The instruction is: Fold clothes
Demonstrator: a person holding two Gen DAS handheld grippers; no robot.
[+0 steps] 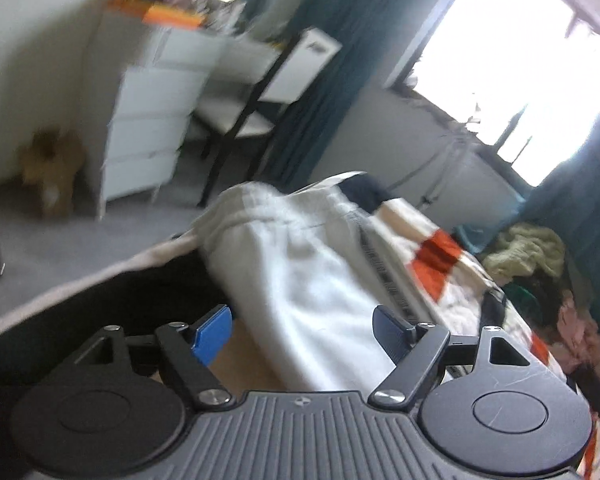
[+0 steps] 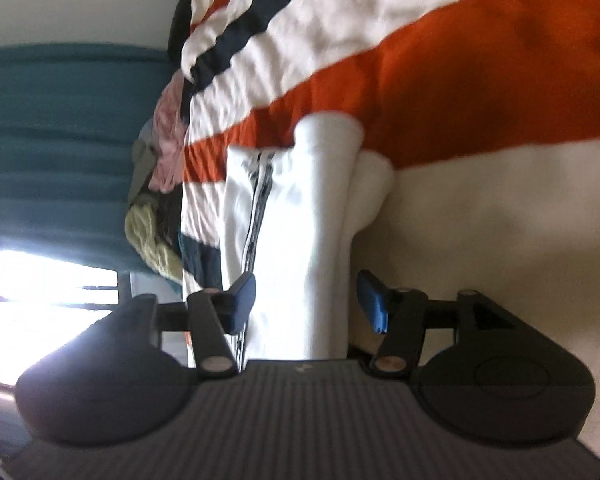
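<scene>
White trousers [image 2: 300, 216] folded lengthwise on the striped bedspread [image 2: 460, 68], one garment nearly done.

Largest first: the bedspread carries the trousers as a long narrow fold, side stripe showing; a heap of unfolded clothes [image 1: 528, 252] waits at the far edge (most of the work, by my judgement). Left gripper [image 1: 302, 330] and right gripper [image 2: 306, 300] both stand apart, cloth lying between the pads but unpressed; a crosswise fold probably remains.
</scene>
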